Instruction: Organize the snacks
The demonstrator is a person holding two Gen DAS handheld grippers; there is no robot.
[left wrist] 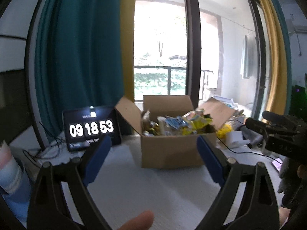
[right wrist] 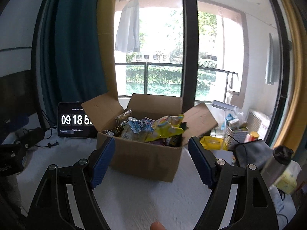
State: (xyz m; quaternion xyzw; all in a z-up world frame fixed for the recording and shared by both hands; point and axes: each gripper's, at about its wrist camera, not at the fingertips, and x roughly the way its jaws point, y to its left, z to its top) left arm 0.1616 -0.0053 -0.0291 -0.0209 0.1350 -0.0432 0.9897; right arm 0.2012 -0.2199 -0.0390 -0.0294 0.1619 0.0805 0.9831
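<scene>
- Two grippers are in our hands, both aimed at one open cardboard box [left wrist: 170, 149] that sits on the white table [left wrist: 134, 187] in front of the balcony window.
- Far left in the left wrist view, we see a teal curtain [left wrist: 80, 53] hanging behind a tablet clock [left wrist: 91, 128] that reads 09 18 53; black cables [left wrist: 48, 145] trail on the table beside it.
- Our left gripper [left wrist: 153, 151] has its blue pads [left wrist: 97, 161] spread wide with nothing between them; the box shows in the gap, well ahead of the fingertips.
- At the middle, the box stands with its flaps folded outward, and the snacks [left wrist: 180, 123] are piled inside to the rim: blue-and-white packets, yellow packets and some darker wrappers, all a little blurred.
- In the right wrist view, the tablet clock [right wrist: 76, 120] is partly hidden by the box's left flap [right wrist: 101, 109].
- Our right gripper [right wrist: 151, 153] is likewise spread, holding nothing, and the cardboard box [right wrist: 144, 161] sits between the blue pads [right wrist: 201, 163] in the frame but apart from them.
- Right of the box we see a yellow packet [right wrist: 212, 142] on the table, then a white slatted basket [right wrist: 237, 134] with small items in it.
- Far right, a dark pouch [right wrist: 251, 151] lies near a steel bottle [right wrist: 276, 163] with a black cap, tilted in the fisheye edge.
- In the left wrist view, the right gripper's black body [left wrist: 278, 132] shows at the right edge.
</scene>
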